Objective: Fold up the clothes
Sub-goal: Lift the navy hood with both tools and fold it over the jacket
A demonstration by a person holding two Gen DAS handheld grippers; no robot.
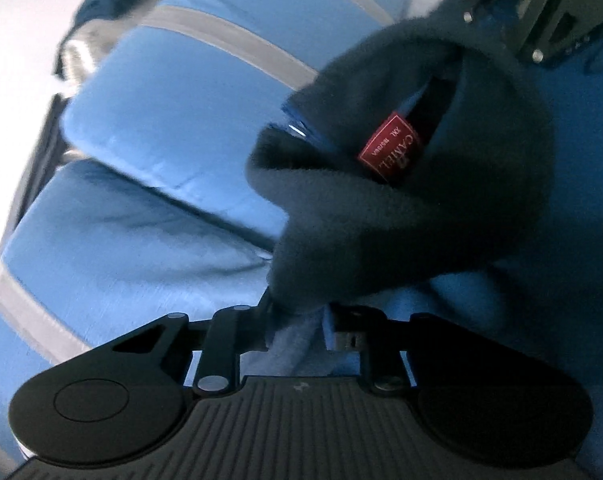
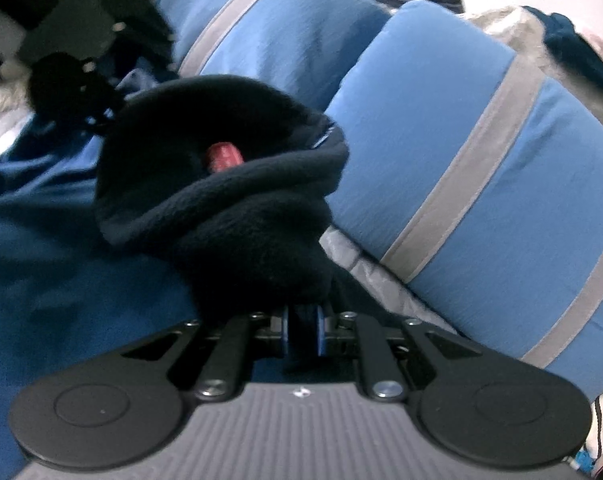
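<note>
We are gripping a fuzzy dark fleece collar [image 2: 237, 216] with a red woven label [image 1: 389, 148], our left tongs [image 1: 297, 320] and right tongs [image 2: 301, 332] both clamped on its bunched edge, holding it above smooth blue grey-striped pillows [image 2: 453, 152].

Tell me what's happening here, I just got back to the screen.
Both grippers are pinching the dark fleece collar of a blue jacket lying on a bed. The left gripper and the right gripper hold opposite sides of it, with the red size label showing inside. Blue striped pillows lie just behind.
</note>
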